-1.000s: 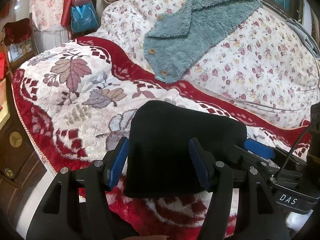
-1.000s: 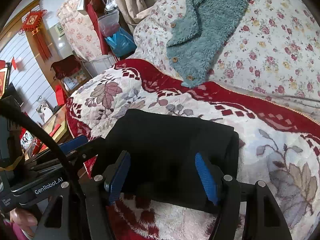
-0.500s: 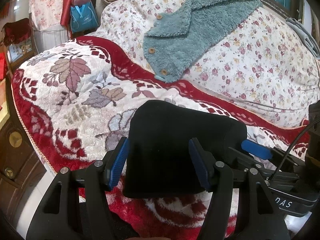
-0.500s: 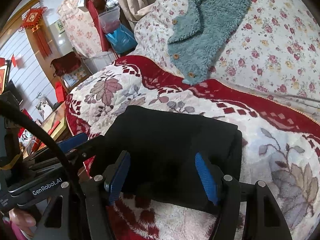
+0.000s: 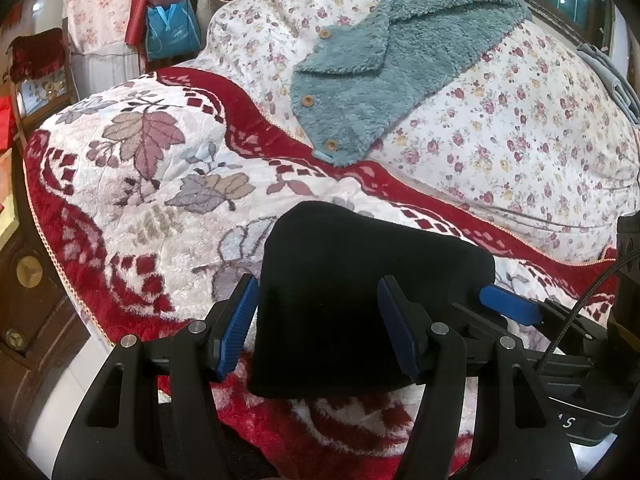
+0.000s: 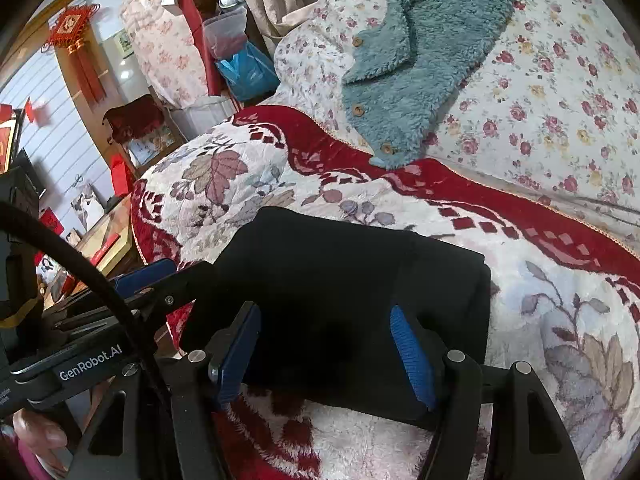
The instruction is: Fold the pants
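The black pants' (image 5: 360, 304) near edge is hidden behind both grippers' fingers (image 5: 236, 320).

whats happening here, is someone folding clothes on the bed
Yes. A person holds two handheld grippers over a black pair of pants that is already folded into a compact rectangle on the red and white floral plush blanket. The left gripper and right gripper are both open, their blue pads on either side of the near edge. A teal fleece buttoned garment lies untouched further back.
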